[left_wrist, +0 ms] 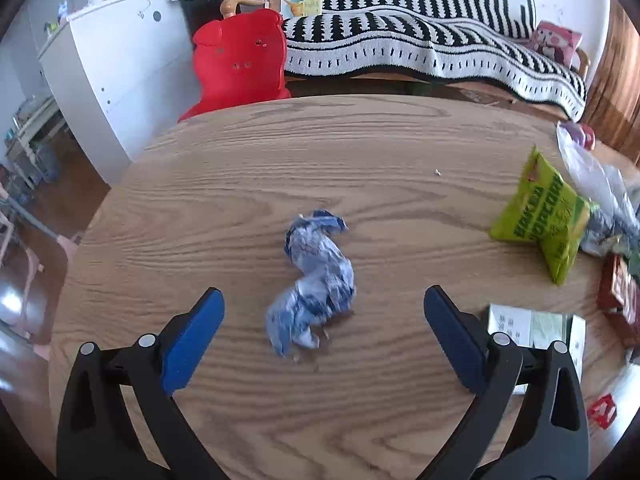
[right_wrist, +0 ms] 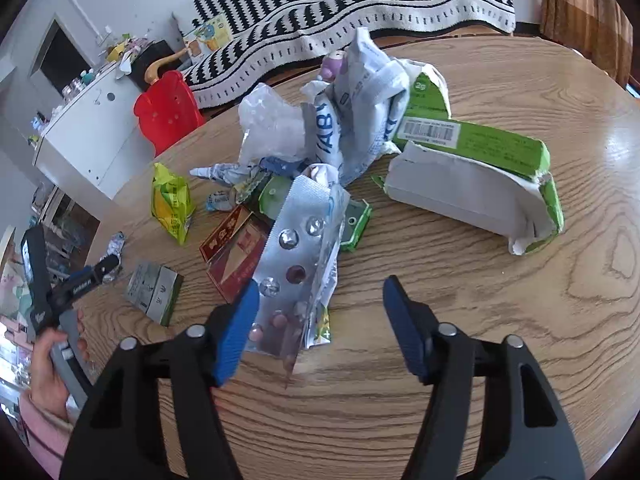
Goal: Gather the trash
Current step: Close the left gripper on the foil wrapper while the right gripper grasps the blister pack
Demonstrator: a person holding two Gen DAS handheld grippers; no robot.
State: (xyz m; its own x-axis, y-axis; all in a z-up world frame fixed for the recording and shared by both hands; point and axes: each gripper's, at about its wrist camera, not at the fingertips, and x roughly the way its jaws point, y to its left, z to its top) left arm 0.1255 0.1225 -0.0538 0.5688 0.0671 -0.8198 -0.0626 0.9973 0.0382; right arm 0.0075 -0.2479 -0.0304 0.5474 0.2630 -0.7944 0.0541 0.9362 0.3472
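Table (left_wrist: 360, 140): wood-grain top, smooth, glossy sheen at the far right edge in the right wrist view. Crumpled wrapper (left_wrist: 316, 280): thin blue-white film, creased. Snack packet (left_wrist: 548, 216): green plastic, slightly shiny. Blister pack (right_wrist: 296, 264): silver foil, dimpled texture, clear plastic bubbles. Torn carton (right_wrist: 472, 184): matt cardboard, green print outside, plain white inside (ragged paper edges). Chair (left_wrist: 240, 64): red moulded plastic, smooth. Sofa throw (left_wrist: 420, 40): knitted cloth, black-white. Gripper pads (left_wrist: 192, 344): matt blue, finely textured.

Round wooden table (left_wrist: 280, 152) with crumpled blue wrapper (left_wrist: 314, 280), green packet (left_wrist: 540, 216), blister pack (right_wrist: 296, 256).
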